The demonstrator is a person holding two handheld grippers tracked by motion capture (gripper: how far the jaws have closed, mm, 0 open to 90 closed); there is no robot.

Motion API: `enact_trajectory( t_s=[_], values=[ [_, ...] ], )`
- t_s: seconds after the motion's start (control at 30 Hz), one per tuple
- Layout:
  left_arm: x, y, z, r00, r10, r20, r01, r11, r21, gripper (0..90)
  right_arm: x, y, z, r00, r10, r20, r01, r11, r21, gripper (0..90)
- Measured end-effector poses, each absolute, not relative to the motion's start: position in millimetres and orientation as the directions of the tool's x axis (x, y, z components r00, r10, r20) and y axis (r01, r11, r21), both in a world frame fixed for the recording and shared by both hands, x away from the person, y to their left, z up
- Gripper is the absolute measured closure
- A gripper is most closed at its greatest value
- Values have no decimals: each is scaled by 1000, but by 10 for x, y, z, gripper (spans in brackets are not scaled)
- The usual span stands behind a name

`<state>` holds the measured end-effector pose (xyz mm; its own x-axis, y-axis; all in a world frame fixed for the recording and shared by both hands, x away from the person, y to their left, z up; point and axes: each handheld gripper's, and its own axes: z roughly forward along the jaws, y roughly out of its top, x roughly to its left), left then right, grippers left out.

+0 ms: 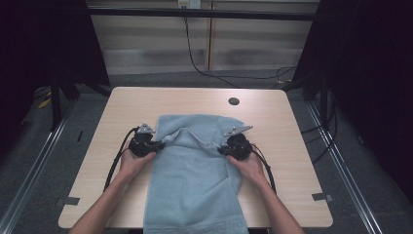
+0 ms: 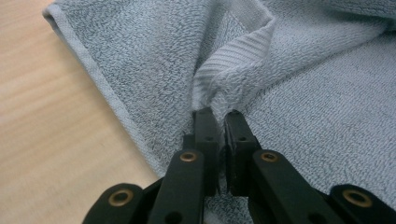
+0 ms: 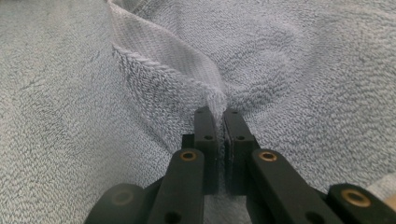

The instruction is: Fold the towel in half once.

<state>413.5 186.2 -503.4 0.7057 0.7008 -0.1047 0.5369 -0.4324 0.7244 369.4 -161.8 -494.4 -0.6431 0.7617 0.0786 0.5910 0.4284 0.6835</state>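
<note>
Towel (image 1: 195,180): pale grey-blue terry, looped pile, flat ribbed band along its hem. It lies down the middle of the desk (image 1: 272,112), near end hanging over the front edge, far end doubled back on itself.

My left hand-held gripper (image 1: 159,145) pinches a bunched fold of the hem at the towel's left edge; my right hand-held gripper (image 1: 220,150) pinches a fold at the right edge. Both pairs of jaws pressed together on cloth.

Desk: light wood-grain top, rounded corners, round cable hole (image 1: 234,101) near the far edge. Grey carpet around it, black cable (image 1: 195,61) trailing down the pale back wall.
</note>
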Motion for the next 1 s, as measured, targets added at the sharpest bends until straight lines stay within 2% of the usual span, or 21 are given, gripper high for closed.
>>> enact_trajectory(
  t_s=[0.27, 0.33, 0.43, 0.57, 0.7, 0.8, 1.0],
  values=[
    [4434, 1699, -5053, 666, 736, -120, 558, -385, 735, 859, 3984, -1681, -4942, -566, 822, 67, 632, 380, 675, 865],
    [4457, 1669, -5014, 659, 746, -94, 554, -398, 731, 860, 4035, -1701, -4928, -550, 831, 76, 639, 361, 679, 866],
    [4459, 1746, -4905, 641, 755, -142, 560, -333, 759, 861, 4047, -1773, -4812, -545, 831, 114, 617, 305, 725, 867],
    [4437, 1954, -4616, 631, 764, -134, 521, -289, 803, 861, 4000, -1958, -4393, -544, 824, 159, 543, 201, 815, 867],
    [4367, 2132, -4268, 630, 762, -148, 474, -227, 851, 861, 3939, -2116, -3908, -544, 824, 161, 450, 124, 884, 867],
    [4306, 2202, -4012, 645, 748, -157, 432, -187, 882, 861, 3901, -2160, -3565, -552, 822, 140, 393, 108, 913, 867],
    [4130, 2251, -3428, 672, 735, -92, 317, -173, 933, 861, 3879, -2143, -3077, -568, 817, 99, 300, 94, 949, 867]
  ],
)
